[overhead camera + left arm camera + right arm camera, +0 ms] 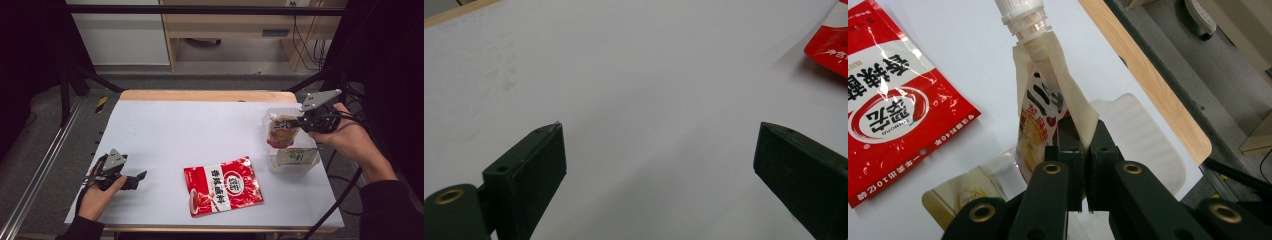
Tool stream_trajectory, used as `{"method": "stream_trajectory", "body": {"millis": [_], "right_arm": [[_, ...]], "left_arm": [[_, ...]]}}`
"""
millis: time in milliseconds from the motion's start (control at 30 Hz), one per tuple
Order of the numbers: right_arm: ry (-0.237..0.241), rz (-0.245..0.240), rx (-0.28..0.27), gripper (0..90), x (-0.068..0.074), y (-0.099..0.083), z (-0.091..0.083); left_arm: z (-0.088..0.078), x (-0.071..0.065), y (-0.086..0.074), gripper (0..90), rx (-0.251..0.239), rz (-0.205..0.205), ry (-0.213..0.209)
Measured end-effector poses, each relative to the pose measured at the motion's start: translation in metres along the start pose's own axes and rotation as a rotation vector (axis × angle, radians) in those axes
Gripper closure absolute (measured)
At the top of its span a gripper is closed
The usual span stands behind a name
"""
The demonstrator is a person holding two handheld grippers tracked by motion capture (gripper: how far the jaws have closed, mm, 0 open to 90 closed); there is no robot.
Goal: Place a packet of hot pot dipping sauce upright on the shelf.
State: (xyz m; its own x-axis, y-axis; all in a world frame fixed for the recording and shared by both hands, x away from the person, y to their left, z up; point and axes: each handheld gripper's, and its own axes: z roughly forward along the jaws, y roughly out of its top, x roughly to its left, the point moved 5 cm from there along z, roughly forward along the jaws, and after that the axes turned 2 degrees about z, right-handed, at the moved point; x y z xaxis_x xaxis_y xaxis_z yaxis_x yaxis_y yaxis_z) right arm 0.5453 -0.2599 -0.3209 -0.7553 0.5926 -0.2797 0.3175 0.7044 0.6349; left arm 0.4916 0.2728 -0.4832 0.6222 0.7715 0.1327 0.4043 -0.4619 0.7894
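White table (170, 130), far-right corner: right gripper (299, 120) clamped tight on spouted pouch (281, 132), hanging over clear tray (294, 167). Left gripper (140, 177) near left, jaws wide, empty. Red packet (222, 186) centre-near. Advice: lower pouch fully inside tray walls before letting go.

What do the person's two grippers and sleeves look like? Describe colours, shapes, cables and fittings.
Both the left gripper and the right gripper are black, each topped by a grey three-cornered plate. Their jaws are flat black blocks on arms with brass-ringed pivot holes. A black cable trails from each. The person wears dark sleeves.
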Motion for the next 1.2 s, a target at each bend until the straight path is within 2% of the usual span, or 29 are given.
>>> {"method": "stream_trajectory", "body": {"millis": [533, 1200], "right_arm": [[0.020, 0.021, 0.041, 88.2, 0.001, -0.018, 0.003], [0.043, 0.063, 0.084, 88.0, 0.005, -0.035, 0.025]], "left_arm": [[0.000, 0.000, 0.000, 6.5, 0.007, 0.008, -0.004], [0.000, -0.002, 0.000, 6.3, 0.010, 0.012, -0.014]]}}
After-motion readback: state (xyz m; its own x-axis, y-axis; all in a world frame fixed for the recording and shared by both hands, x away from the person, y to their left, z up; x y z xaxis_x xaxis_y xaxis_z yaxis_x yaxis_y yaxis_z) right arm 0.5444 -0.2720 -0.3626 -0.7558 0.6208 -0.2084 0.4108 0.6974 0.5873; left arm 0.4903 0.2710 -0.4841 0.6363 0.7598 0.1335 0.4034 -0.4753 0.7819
